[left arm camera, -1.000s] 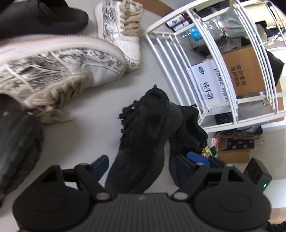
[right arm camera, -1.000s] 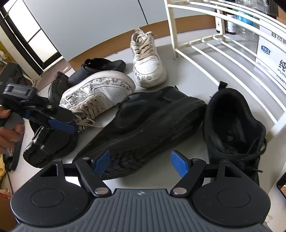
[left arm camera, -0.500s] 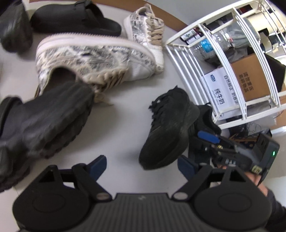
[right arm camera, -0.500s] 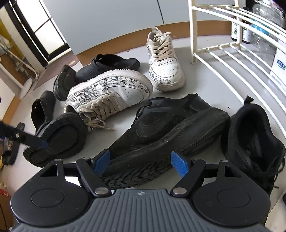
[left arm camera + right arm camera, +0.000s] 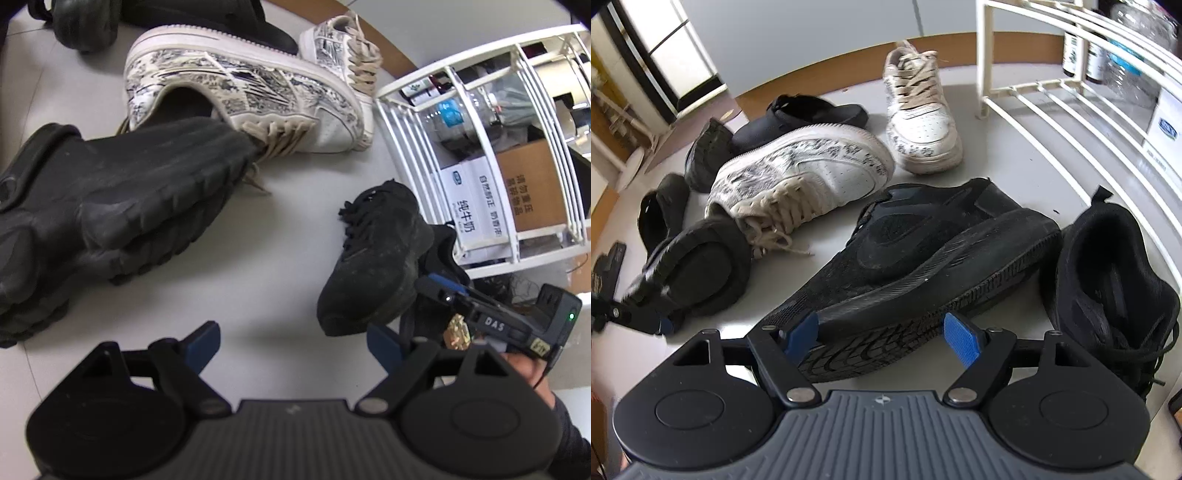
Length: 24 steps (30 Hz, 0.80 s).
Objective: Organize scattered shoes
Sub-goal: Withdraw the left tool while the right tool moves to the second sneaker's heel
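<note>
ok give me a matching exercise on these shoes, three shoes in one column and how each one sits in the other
Things: 1 black mesh sneaker with treaded sole; 2 farther white printed sneaker with beige laces; 3 black ribbed rubber clog.
States: A upright beside the white wire rack post; B on its side, toe between the open jaws of the right gripper; C tipped over against the nearer printed sneaker laces.
Pairs: 1-B; 2-A; 3-C.

Bare floor [image 5: 288, 258] between scattered shoes [image 5: 373, 266]
</note>
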Each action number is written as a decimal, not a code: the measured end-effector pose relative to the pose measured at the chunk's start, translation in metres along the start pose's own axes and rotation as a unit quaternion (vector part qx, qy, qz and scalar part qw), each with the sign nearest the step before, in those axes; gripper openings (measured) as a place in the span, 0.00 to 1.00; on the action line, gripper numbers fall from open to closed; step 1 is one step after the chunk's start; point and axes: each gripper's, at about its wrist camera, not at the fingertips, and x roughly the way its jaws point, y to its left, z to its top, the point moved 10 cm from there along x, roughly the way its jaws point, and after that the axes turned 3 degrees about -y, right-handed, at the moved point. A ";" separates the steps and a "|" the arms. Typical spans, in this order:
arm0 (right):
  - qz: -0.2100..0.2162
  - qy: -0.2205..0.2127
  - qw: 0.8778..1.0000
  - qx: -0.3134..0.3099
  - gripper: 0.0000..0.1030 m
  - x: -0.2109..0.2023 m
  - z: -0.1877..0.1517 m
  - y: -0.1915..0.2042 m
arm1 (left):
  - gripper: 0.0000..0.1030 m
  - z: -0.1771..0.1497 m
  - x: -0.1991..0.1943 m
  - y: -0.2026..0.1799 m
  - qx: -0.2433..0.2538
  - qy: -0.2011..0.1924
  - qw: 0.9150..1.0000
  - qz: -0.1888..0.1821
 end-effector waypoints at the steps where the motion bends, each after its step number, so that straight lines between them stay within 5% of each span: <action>1: -0.001 0.001 1.000 -0.001 0.77 0.001 0.000 0.000 | 0.86 0.001 0.001 -0.001 0.004 -0.001 1.000 0.004; 24: -0.031 0.056 0.997 -0.035 0.82 -0.011 -0.024 -0.019 | 0.86 0.001 0.013 0.000 0.005 0.010 1.000 0.023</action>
